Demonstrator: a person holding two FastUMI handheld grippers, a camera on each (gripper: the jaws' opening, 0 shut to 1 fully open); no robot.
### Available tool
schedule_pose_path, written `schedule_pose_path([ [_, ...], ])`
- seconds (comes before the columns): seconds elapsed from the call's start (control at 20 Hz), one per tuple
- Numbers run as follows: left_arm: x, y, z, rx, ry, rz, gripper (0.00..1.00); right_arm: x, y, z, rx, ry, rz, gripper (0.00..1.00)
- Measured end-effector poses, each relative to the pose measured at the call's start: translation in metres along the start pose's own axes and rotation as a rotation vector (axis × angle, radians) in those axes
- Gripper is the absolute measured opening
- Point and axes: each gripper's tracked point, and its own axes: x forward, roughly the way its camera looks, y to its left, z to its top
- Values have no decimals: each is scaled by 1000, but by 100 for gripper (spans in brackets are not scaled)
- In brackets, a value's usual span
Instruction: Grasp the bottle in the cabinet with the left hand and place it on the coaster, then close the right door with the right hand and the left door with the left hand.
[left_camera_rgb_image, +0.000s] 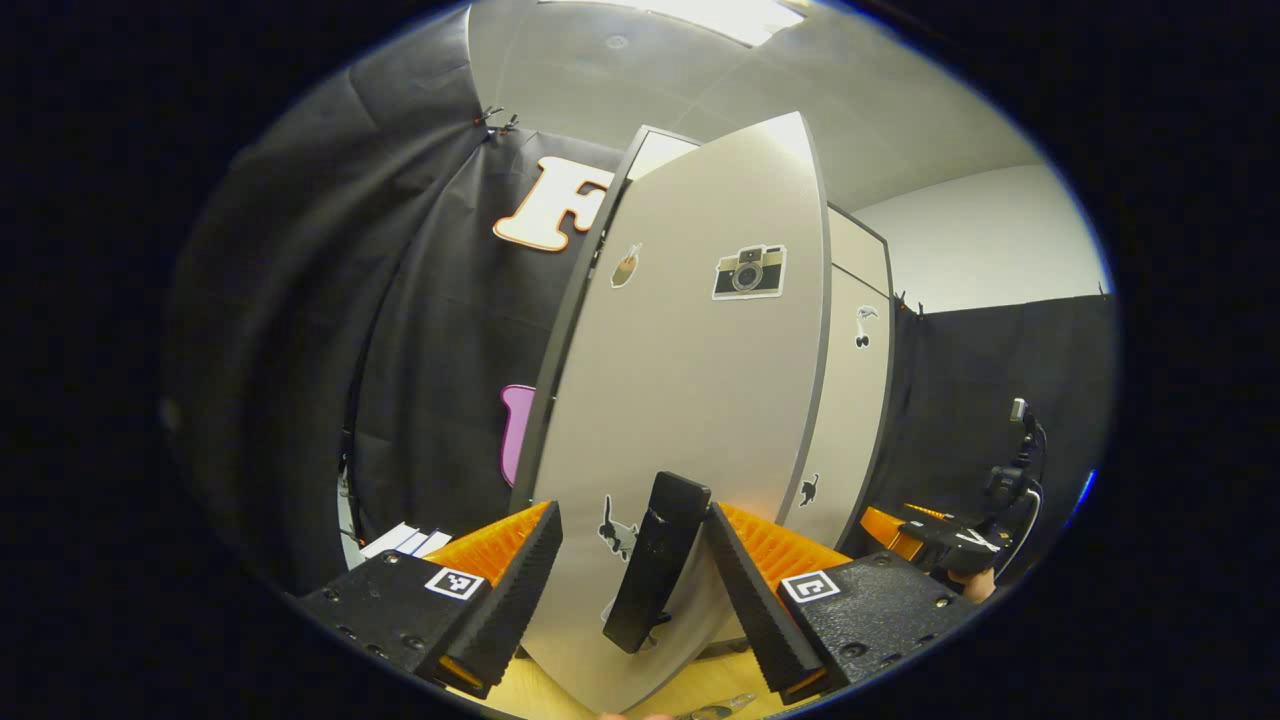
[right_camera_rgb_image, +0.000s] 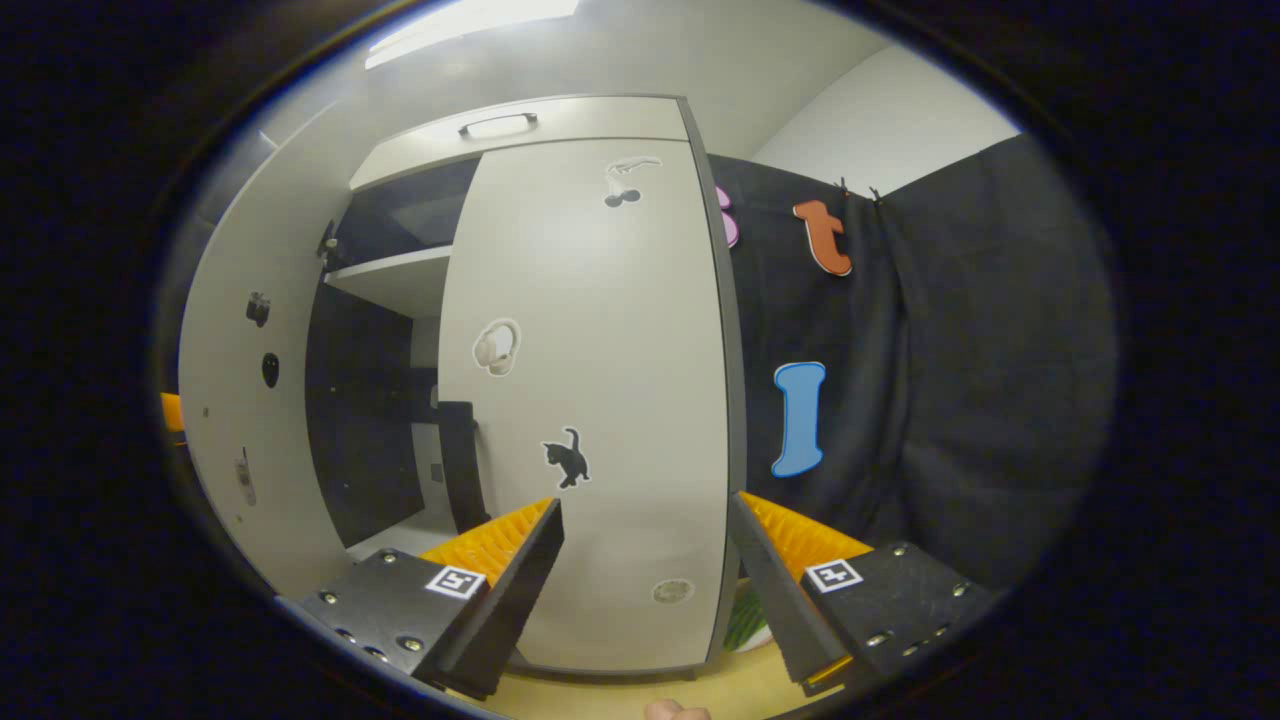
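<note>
In the left gripper view the cabinet's left door (left_camera_rgb_image: 690, 400) stands partly open, swung toward me. Its black handle (left_camera_rgb_image: 655, 560) sits between the fingers of my left gripper (left_camera_rgb_image: 633, 507), which is open and not pressing on it. Behind it the right door (left_camera_rgb_image: 850, 400) lies flat against the cabinet. In the right gripper view the right door (right_camera_rgb_image: 590, 400) fills the middle, its black handle (right_camera_rgb_image: 458, 460) at its left edge. My right gripper (right_camera_rgb_image: 645, 500) is open just in front of it, holding nothing. The left door (right_camera_rgb_image: 230, 400) hangs open at the left, showing a dark inside with a shelf (right_camera_rgb_image: 390, 270).
A yellow wooden tabletop (left_camera_rgb_image: 560, 690) runs under the cabinet. A green-and-white thing (right_camera_rgb_image: 745, 620) peeks out by the right door's lower corner. The other gripper (left_camera_rgb_image: 940, 540), with a hand on it, is at the right in the left gripper view. Black cloth walls stand on both sides.
</note>
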Motion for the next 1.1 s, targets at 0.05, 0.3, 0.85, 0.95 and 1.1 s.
schedule_pose_path([
  [0.05,5,-2,-2,5,5,2,94,-2,-4,0,-3,2,-5,100],
  [0.3,29,-22,-10,-11,25,-35,100,-16,-33,0,-35,9,-44,100],
  [0.85,73,-53,-22,94,60,-93,100,-56,-127,-9,-34,42,-199,100],
  [0.95,80,-57,-25,85,68,-102,100,-64,-144,-9,-30,47,-230,100],
  [1.1,95,-63,-28,91,71,-116,100,-74,-166,-9,-32,49,-271,100],
])
